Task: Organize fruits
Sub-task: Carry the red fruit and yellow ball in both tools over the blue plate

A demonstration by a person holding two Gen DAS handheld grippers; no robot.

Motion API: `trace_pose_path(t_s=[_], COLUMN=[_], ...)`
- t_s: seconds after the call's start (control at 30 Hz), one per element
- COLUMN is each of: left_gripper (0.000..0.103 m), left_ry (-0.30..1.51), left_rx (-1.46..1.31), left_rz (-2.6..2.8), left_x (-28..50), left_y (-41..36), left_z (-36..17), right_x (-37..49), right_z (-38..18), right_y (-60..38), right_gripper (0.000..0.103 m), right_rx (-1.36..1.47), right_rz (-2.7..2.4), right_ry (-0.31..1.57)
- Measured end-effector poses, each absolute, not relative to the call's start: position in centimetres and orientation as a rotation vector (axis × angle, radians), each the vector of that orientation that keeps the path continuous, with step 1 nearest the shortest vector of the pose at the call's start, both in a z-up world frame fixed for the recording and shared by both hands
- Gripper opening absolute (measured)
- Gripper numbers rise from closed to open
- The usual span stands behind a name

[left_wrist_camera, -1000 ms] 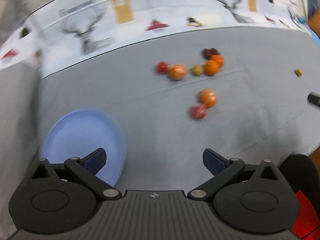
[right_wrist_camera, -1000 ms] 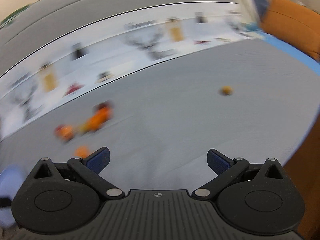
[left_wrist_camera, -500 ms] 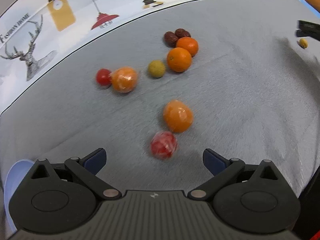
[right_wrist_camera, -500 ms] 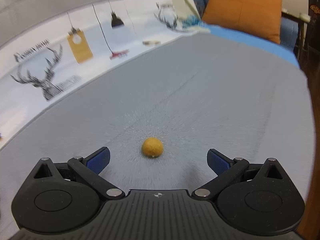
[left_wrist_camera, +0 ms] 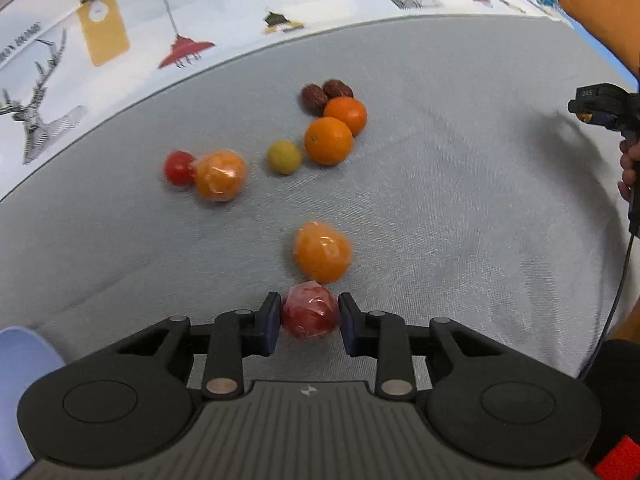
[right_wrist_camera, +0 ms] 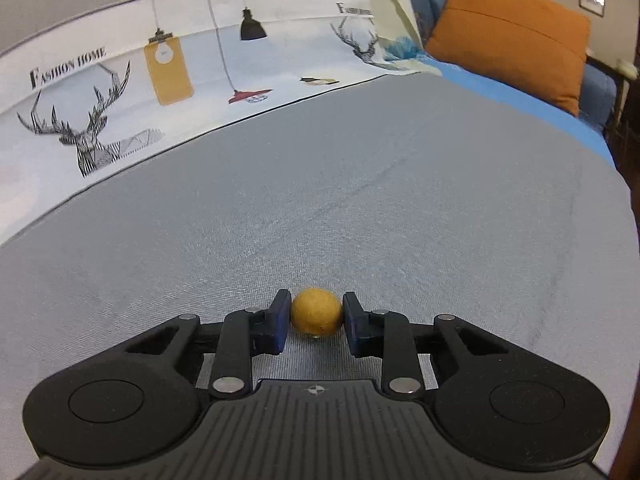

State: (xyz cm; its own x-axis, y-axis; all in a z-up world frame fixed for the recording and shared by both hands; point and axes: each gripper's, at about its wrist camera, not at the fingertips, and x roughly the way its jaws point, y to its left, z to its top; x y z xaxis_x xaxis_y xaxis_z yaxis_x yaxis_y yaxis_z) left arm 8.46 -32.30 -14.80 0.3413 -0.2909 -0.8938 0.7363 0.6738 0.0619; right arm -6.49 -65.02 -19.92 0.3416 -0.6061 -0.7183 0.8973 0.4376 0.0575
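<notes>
In the left wrist view my left gripper [left_wrist_camera: 308, 317] is closing on a small red fruit in clear wrap [left_wrist_camera: 307, 312], and both pads press its sides on the grey cloth [left_wrist_camera: 460, 208]. A wrapped orange [left_wrist_camera: 322, 252] lies just beyond it. Farther off lie another wrapped orange [left_wrist_camera: 220, 176], a red tomato [left_wrist_camera: 178, 167], a yellow-green fruit [left_wrist_camera: 284, 157], two bare oranges [left_wrist_camera: 329, 141] and two dark dates [left_wrist_camera: 314, 98]. In the right wrist view my right gripper [right_wrist_camera: 316, 316] is closing on a small yellow fruit [right_wrist_camera: 316, 309], its pads touching both sides.
The rim of a pale blue plate [left_wrist_camera: 20, 380] shows at the lower left. A printed white cloth [right_wrist_camera: 120, 92] borders the far side. An orange cushion [right_wrist_camera: 508, 36] and blue bedding [right_wrist_camera: 520, 100] lie at the right, where the grey surface drops off.
Both grippers have gone from wide open to closed around fruit: the left on the red wrapped fruit, the right on the yellow one. Before that, both moved down toward the cloth.
</notes>
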Motion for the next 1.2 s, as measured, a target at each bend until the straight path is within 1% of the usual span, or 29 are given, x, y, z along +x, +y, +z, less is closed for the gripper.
trace_pose_path(t_s=[0.03,0.13,0.3,0.43,0.6,0.9,1.07,1.2], left_gripper=[0.034,0.034,0.034,0.034,0.034,0.034,0.034,0.034], left_ry=[1.01,0.984,0.989,0.968,0.933,0.953,0.934,0.924], left_rx=[0.502,0.483,0.434,0.403,0.359,0.263,0.235,0.201], left_rz=[-0.701,-0.672,-0.602,-0.523,-0.426,-0.316,-0.301,-0.311], left_x=[8.2,7.5,6.2,4.5,2.4,-0.7,-2.4,-3.0], left_y=[-31.8,-29.7,-24.9,-19.8,-13.3,-3.3,-0.2,1.0], left_z=[-14.2,-11.9,-7.8,-4.3,-1.2,0.4,0.2,0.2], right_x=[-6.5,-7.2,-7.7,-7.7,-8.0,-10.5,-11.4,-11.6], right_z=[-19.1,-15.9,-10.8,-7.7,-4.7,-2.8,-2.6,-1.6], right_y=[-65.5,-62.5,-55.0,-48.1,-38.5,-24.0,-19.3,-18.2], right_gripper=[0.029,0.029,0.029,0.029,0.029,0.029,0.029,0.029], right_rx=[0.509,0.512,0.542,0.536,0.491,0.374,0.288,0.239], right_rz=[-1.015,-0.931,-0.74,-0.585,-0.371,-0.049,0.023,0.029], right_ry=[0.669,0.603,0.529,0.508,0.535,0.669,0.719,0.709])
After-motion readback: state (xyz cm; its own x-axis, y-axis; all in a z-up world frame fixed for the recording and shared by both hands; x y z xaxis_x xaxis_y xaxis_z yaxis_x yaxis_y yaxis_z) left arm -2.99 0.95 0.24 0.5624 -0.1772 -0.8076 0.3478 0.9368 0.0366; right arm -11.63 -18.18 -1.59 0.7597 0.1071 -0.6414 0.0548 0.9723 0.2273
